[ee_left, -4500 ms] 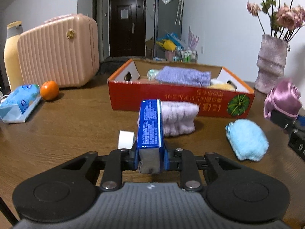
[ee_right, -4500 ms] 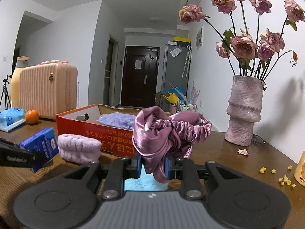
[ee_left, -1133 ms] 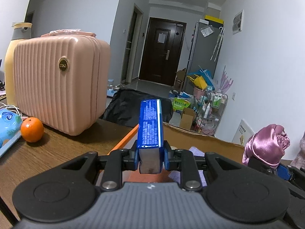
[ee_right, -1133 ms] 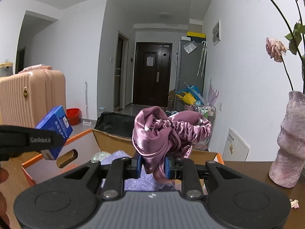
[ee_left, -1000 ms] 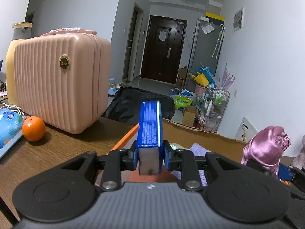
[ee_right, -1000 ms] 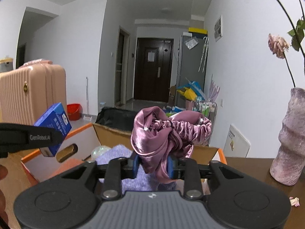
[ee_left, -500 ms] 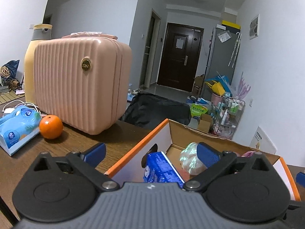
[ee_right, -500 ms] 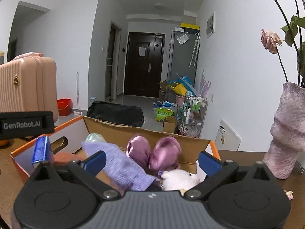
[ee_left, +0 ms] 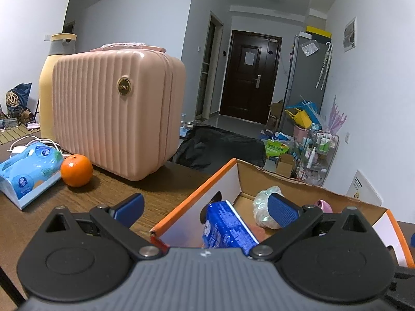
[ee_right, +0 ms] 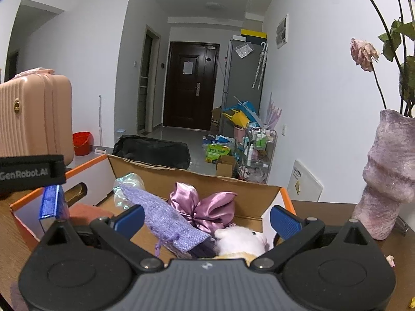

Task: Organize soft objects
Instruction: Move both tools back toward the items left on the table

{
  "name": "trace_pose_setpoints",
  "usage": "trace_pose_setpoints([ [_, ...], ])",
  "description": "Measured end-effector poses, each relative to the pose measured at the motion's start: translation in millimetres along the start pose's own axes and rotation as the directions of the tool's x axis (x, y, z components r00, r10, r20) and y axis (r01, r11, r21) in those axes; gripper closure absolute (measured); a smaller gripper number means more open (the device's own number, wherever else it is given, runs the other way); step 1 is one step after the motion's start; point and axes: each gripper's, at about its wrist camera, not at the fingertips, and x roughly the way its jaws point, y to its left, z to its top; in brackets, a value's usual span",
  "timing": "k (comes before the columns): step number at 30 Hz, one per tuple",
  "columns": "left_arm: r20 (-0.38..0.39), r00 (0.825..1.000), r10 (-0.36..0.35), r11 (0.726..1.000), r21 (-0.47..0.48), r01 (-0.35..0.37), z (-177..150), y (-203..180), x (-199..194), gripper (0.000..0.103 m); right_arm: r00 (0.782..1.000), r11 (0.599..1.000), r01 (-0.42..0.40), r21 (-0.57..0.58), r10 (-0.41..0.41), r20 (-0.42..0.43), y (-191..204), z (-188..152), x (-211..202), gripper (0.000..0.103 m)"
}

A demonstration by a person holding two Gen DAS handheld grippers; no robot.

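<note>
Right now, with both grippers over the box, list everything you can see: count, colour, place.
box: 1, orange outside, white and brown inside, on the table
blue pack: 1, in the box, left end
clear wrap: 1, pale green, in the box by the far wall
lilac pouch: 1, in the box, middle
scrunchie: 1, pink satin, in the box beyond the pouch
plush toy: 1, white, in the box, near right
case: 1, pink ribbed, on the table left of the box
orange: 1, beside the case
tissue pack: 1, light blue, far left
vase: 1, mauve, right, with pink flowers
table: 1, brown wood
left gripper: open, empty, over the box
right gripper: open, empty, over the box
</note>
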Motion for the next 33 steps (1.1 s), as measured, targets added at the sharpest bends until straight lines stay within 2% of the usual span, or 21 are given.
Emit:
trace_pose_setpoints([
  [17,-0.008,1.0,0.019,0.999,0.031,-0.019,-21,25,-37,0.0,0.999,1.0,0.018,-0.012,-0.018,-0.027,-8,-22,-36,0.0],
  [33,-0.015,1.0,0.0,0.999,0.052,0.001,-44,49,-92,0.0,0.999,1.0,0.003,-0.002,-0.002,0.038,-11,-51,-107,0.0],
])
